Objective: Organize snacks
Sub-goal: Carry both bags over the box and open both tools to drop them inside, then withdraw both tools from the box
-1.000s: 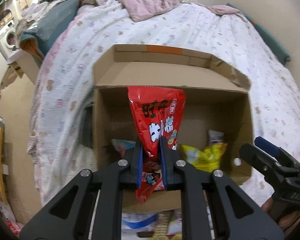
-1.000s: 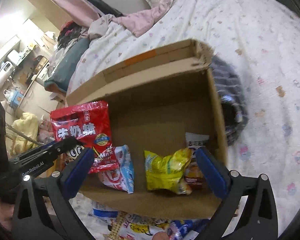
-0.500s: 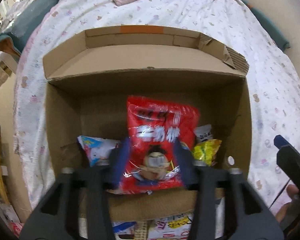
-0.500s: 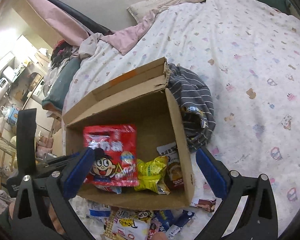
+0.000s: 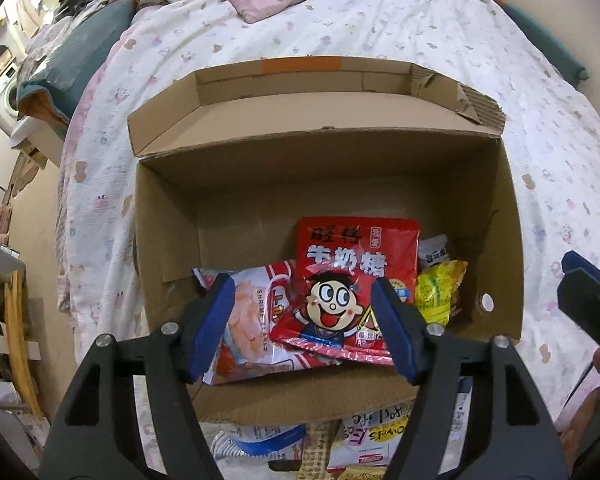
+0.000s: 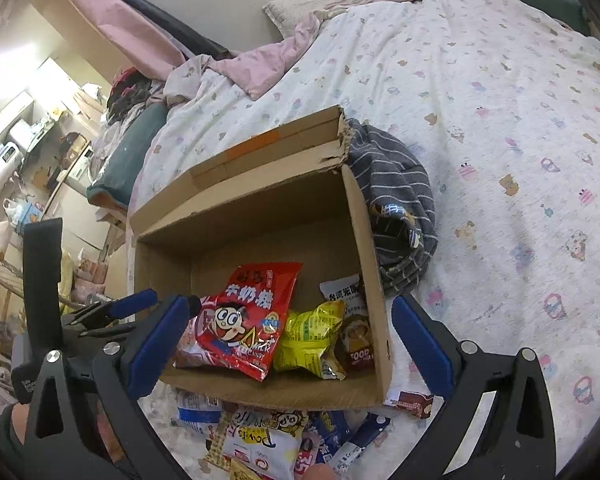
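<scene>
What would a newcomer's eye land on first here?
The red milk candy bag with its cartoon face, lying in the open cardboard box on the bed, overlapping a shrimp flakes bag. The left gripper hangs above it, jaws opening, nothing between them. More snack packets lie loose before the box.

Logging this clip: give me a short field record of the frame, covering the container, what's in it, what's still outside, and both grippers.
container: open cardboard box on the bed
inside: red milk candy bag lying on a shrimp flakes bag; yellow snack bag; white packet behind it
outside: loose snack packets on the bed in front of the box
beside box: grey striped garment
left gripper: jaws opening, pads clear of the candy bag
right gripper: open, holding nothing
</scene>
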